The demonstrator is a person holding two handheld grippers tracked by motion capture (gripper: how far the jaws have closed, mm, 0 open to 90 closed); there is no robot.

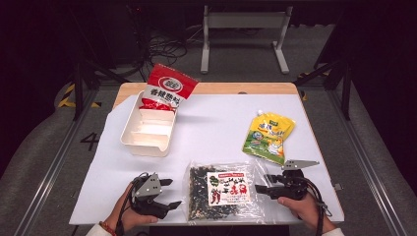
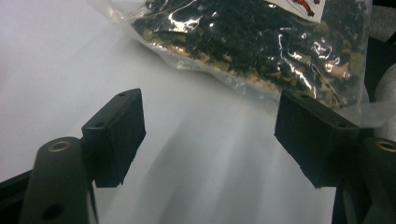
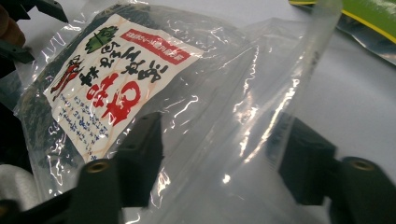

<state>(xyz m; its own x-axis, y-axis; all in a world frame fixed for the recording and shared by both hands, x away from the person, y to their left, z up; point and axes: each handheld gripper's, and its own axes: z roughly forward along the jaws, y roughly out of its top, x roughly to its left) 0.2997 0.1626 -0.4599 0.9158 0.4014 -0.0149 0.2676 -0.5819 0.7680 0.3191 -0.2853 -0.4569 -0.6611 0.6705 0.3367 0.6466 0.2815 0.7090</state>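
Observation:
A clear bag of dark dried food with a white and red label (image 1: 223,189) lies flat at the table's front edge, between my two grippers. My right gripper (image 1: 261,183) is at the bag's right side. In the right gripper view the bag (image 3: 116,79) has its loose clear edge standing up between the jaws of that gripper (image 3: 219,154), and the pads stay apart from the film. My left gripper (image 1: 174,192) is just left of the bag. It is open (image 2: 210,135) with bare white table between its fingers and the bag (image 2: 261,42) a short way ahead.
A white divided tray (image 1: 130,140) sits at the back left with a red snack bag (image 1: 167,88) leaning in its far end. A yellow-green spouted pouch (image 1: 268,135) lies at the right, its corner (image 3: 369,18) just beyond the right gripper.

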